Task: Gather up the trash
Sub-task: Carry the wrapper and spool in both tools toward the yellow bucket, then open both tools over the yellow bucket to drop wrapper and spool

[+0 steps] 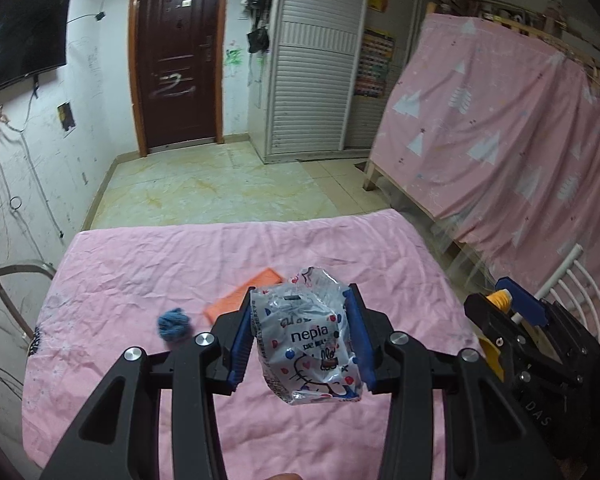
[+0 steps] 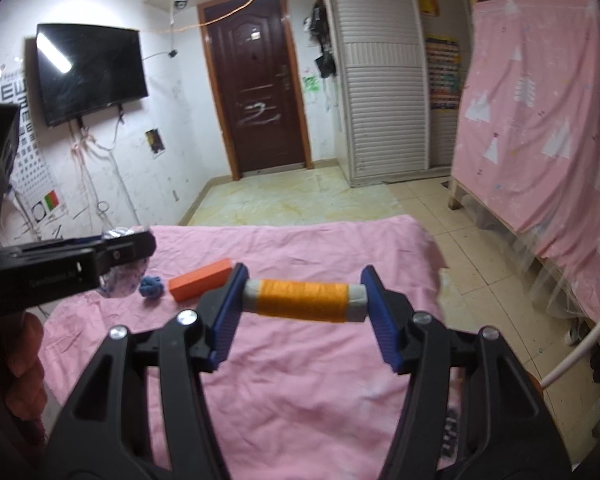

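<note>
My left gripper (image 1: 300,332) is shut on a crumpled white tissue packet (image 1: 308,344) printed with "nepia", held above the pink-covered table (image 1: 140,272). My right gripper (image 2: 304,300) is shut on an orange thread spool (image 2: 304,300), clamped end to end between the blue pads. In the left wrist view the right gripper (image 1: 516,312) shows at the right edge with the spool (image 1: 499,299). The right wrist view shows the left gripper (image 2: 120,254) at the left with the packet (image 2: 122,280). An orange block (image 2: 202,278) and a blue yarn ball (image 2: 151,287) lie on the table.
A white chair back (image 1: 568,280) stands right of the table. A bed frame draped in pink cloth (image 1: 500,140) fills the right side. Tiled floor (image 1: 212,184) leads to a dark door (image 1: 176,64). A metal chair (image 1: 16,296) sits at the table's left. A hand (image 2: 24,364) shows at left.
</note>
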